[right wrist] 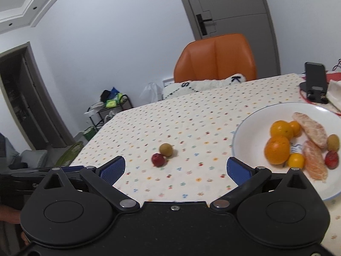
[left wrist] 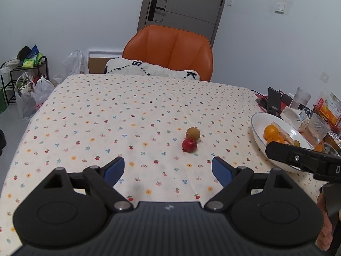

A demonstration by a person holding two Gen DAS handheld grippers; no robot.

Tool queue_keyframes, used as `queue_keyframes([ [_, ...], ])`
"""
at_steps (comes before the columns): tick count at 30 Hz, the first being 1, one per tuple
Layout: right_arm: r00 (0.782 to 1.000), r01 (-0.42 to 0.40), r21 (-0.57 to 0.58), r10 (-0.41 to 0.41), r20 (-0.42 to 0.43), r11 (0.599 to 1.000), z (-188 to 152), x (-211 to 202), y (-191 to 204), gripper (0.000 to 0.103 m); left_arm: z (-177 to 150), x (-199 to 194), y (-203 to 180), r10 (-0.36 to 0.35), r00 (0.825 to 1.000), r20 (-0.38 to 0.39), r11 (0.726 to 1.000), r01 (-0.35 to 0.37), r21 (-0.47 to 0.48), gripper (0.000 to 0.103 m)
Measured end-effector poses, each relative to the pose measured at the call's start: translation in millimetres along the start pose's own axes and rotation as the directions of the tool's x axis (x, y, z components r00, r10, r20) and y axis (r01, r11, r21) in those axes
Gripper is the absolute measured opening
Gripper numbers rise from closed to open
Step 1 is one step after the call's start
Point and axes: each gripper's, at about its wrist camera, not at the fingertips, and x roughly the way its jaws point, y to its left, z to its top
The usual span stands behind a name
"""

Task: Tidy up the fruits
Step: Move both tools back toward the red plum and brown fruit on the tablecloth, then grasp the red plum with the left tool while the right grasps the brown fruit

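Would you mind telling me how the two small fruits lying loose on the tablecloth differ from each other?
The red fruit is deep red and glossy; the brown-green fruit is dull olive-brown. The red fruit lies nearer both grippers, the brown-green fruit just behind it. The red fruit looks slightly smaller. Both are round, sit close together, perhaps touching, on the tablecloth, outside the white bowl, and neither is held.

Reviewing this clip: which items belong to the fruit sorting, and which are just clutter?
Job: red fruit, brown fruit, white plate, oranges, peeled segments.

Clutter: phone stand, glasses, orange chair, plastic bags.
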Motion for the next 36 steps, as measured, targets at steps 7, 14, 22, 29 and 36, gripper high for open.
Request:
queue_keyframes([
  [7, 1.0, -0.01, 0.011, 0.01, -0.018, 1.0, 1, 7, -2, 0.103, 3, 12, -8, -0.005, 1.0, 0.007, 1.0, 0.005, 0.01, 0.087],
  [14, 0.999, -0.026, 0.045, 0.027, -0.022, 0.999, 5, 15, -14, 0.103, 6, 25, -16, -0.012, 1.0, 0.024, 1.0, 0.012, 0.007, 0.085],
  [22, 0.999, -0.044, 0.039, 0.044, -0.02, 0.998, 13, 25, -20, 0.092, 11, 44, -26, -0.027, 0.999, 0.025, 1.0, 0.026, 0.014, 0.063],
  [29, 0.997, -0.06, 0.013, 0.06, -0.049, 0.998, 16, 39, -20, 0.072, 14, 64, -31, -0.032, 0.999, 0.001, 0.999, 0.032, 0.019, 0.047],
  [36, 0.996, -0.06, 0.024, 0.062, -0.072, 0.998, 18, 54, -26, 0.063, 12, 82, -32, -0.037, 0.999, -0.023, 0.999, 0.037, 0.022, 0.039],
])
